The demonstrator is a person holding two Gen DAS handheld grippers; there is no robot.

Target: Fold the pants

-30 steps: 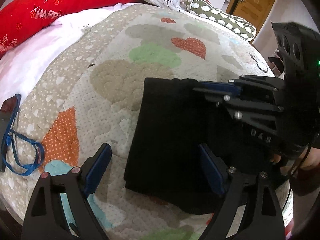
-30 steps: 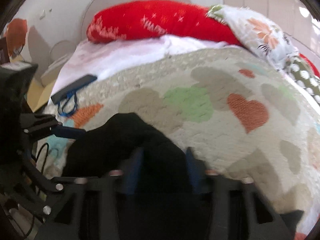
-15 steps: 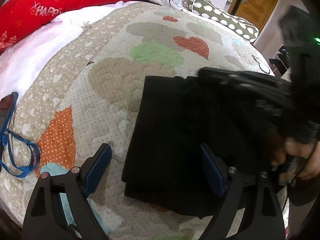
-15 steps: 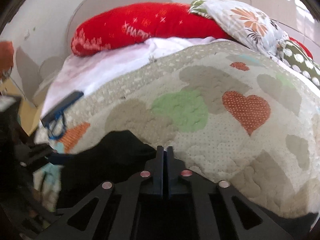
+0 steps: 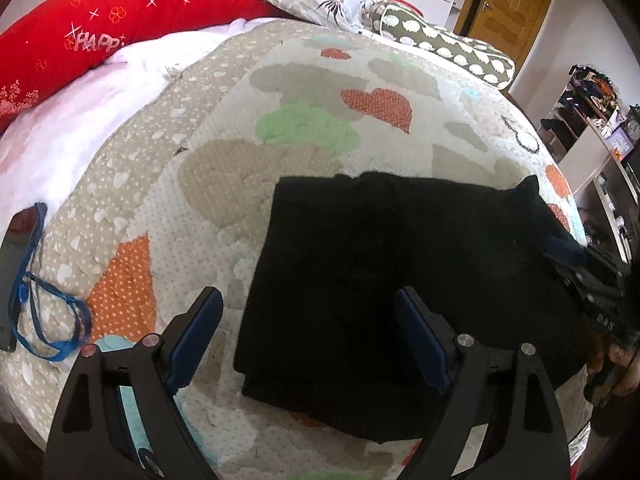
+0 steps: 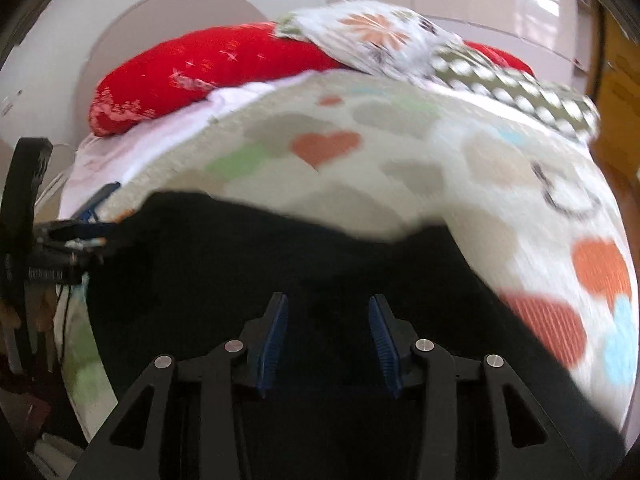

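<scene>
Black fabric pants (image 5: 400, 280) lying folded into thick rectangle on heart-patterned quilted bed cover (image 5: 280, 152), near edge of bed.
Left hand-held gripper (image 5: 308, 332) hovering wide, holding nothing.
Right hand-held gripper (image 6: 328, 336) opening, cloth beneath, pads not pinching.
Judged step: fold releasing.
Next: smoothing or final fold, needing fresh edge grip.

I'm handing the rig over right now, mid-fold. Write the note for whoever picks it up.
Left gripper: open, empty, hovering over the near left edge of the black pants.
Right gripper: jaws opening over the pants' right side, nothing pinched.
Pants: folded into a layered rectangle on the heart-print quilt.
Done: the main folds.
Left: one far right corner sticks up; flatten it, probably one more fold.
</scene>
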